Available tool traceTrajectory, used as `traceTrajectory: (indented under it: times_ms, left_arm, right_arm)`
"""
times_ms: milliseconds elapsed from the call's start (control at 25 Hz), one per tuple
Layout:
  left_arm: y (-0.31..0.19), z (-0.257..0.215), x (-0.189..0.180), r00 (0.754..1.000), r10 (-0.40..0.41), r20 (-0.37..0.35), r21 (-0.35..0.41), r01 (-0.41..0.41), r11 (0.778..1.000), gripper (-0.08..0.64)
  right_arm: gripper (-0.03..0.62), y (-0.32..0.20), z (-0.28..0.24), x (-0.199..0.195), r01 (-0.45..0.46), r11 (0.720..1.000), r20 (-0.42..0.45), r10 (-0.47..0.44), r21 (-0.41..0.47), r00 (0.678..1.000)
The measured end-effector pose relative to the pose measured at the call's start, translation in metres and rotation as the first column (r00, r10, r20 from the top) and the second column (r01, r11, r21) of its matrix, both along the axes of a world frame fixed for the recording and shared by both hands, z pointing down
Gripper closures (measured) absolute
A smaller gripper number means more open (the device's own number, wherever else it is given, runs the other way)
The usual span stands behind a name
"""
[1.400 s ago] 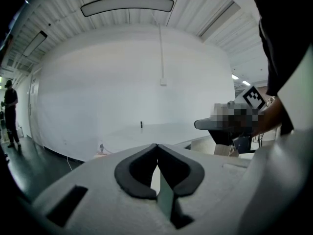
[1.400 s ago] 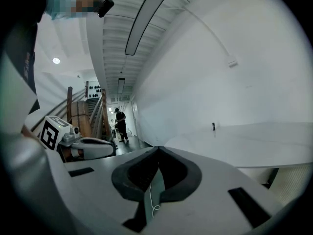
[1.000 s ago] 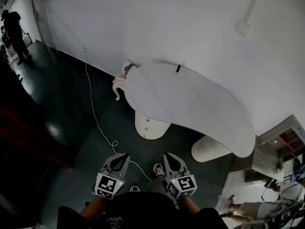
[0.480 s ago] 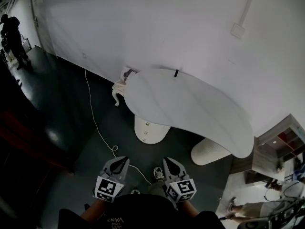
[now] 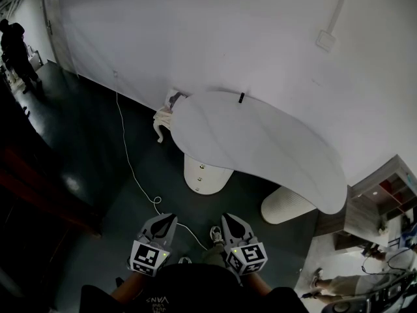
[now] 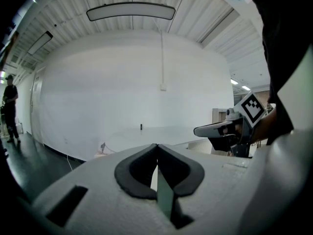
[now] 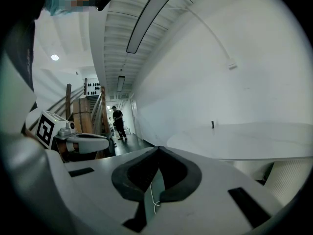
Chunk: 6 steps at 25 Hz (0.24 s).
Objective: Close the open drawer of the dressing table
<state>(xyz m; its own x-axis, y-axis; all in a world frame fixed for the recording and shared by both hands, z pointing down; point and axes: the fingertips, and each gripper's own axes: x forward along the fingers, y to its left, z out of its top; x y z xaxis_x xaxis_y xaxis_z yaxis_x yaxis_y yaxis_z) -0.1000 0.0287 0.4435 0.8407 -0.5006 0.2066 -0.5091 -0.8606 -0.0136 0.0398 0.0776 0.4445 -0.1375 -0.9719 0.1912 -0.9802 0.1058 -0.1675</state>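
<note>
Shut tight on nothing: grey two-jaw left gripper (image 5: 171,218), grey two-jaw right gripper (image 5: 226,218); ahead of both tips, well apart, white curved-top dressing table (image 5: 260,142).

We wear a dark top (image 5: 189,291) with faint pale lettering and light sneakers (image 5: 215,232), and our left claw (image 5: 171,218) and right claw (image 5: 227,218) are pale grey, pointed shells with black padded jaws, each backed by a white cube (image 5: 146,256) of black square markers.
</note>
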Motion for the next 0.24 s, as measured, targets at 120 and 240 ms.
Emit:
traceTrajectory:
  times_ms: [120,240]
  left_arm:
    - [-0.0001,0.0006,0.0013,1.000,0.005,0.003,-0.001,-0.005,1.000,0.541]
    - [0.0001,0.0012,0.0047,1.000,0.014,0.005,-0.004,-0.014,1.000,0.543]
  right_arm:
    - [0.604,-0.0002,0.0004,0.0016,-0.005,1.000,-0.001,0.005,-0.002,1.000]
    - [0.604,-0.0010,0.0008,0.0044,-0.010,1.000,0.000,0.010,-0.002,1.000]
